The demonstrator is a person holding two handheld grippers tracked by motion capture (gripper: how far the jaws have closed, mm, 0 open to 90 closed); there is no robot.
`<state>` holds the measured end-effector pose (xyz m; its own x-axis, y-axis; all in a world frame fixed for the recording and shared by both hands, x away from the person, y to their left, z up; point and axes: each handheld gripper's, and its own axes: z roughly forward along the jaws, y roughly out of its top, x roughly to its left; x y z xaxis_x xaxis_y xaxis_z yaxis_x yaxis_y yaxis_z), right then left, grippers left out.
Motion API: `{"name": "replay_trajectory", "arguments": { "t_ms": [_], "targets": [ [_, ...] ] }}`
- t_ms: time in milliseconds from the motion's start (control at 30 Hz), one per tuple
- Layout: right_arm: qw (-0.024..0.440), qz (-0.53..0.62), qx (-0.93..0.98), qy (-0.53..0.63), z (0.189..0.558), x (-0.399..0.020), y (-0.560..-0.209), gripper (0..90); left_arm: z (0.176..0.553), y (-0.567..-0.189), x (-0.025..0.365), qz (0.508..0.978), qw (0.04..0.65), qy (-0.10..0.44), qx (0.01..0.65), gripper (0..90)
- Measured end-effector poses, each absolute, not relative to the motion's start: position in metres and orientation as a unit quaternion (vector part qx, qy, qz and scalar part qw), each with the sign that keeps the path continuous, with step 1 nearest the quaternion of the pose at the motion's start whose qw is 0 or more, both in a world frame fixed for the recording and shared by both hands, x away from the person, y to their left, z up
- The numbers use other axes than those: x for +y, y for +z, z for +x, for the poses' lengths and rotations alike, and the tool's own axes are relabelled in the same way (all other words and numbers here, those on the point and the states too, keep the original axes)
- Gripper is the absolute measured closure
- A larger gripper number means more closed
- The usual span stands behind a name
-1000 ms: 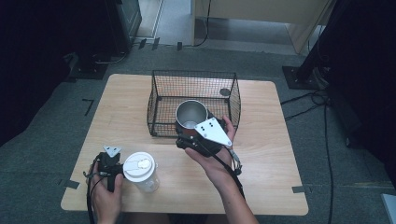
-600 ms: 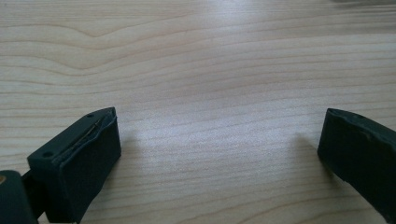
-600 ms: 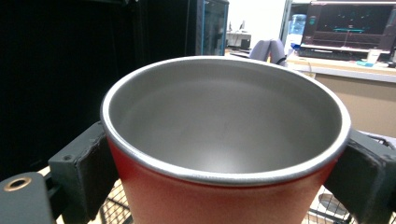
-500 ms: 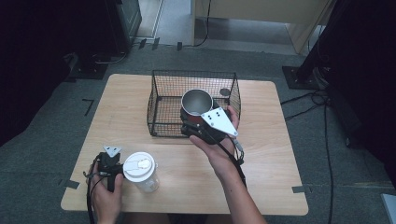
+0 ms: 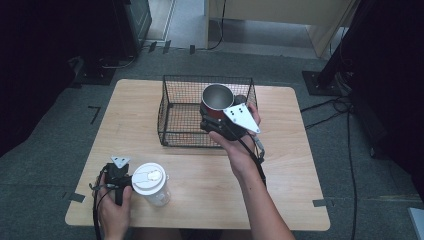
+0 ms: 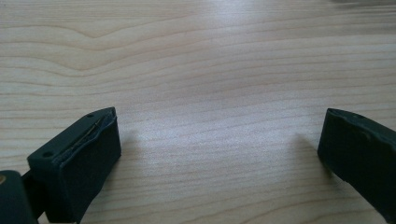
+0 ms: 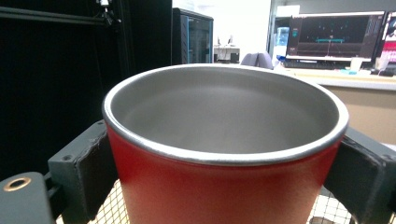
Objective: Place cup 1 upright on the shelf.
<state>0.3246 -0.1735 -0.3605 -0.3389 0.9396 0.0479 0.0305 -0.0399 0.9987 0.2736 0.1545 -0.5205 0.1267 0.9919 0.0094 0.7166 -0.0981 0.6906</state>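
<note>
**A pale wood counter on grey carpet, dark gear around it**

The counter [image 5: 150,105] has a light wood-grain top with rounded corners and stands on a grey carpeted floor [image 5: 45,165]. Black tape marks [image 5: 94,114] lie on the carpet near its left side. Dark equipment [image 5: 132,20] stands at the far left, and black cables [image 5: 345,107] trail across the floor on the right. In the right gripper view, lit monitors [image 7: 334,35] sit on a desk [image 7: 345,79] beyond.

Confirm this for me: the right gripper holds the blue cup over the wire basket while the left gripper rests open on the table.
Wrong in one respect: the cup is red, with a silver inside, as the right gripper view shows. The right gripper does hold it over the wire basket, and the left gripper rests open on the table.
</note>
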Motion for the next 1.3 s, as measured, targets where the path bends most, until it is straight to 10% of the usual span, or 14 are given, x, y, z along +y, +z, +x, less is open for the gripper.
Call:
{"name": "replay_trajectory", "arguments": {
  "t_ms": [1300],
  "targets": [
    [0.395, 0.458, 0.593, 0.532, 0.432, -0.181, -0.412, 7.6, 0.274, -0.521, 0.154, 0.697, 0.277, 0.249, 0.612, 0.1]
  ]
}}
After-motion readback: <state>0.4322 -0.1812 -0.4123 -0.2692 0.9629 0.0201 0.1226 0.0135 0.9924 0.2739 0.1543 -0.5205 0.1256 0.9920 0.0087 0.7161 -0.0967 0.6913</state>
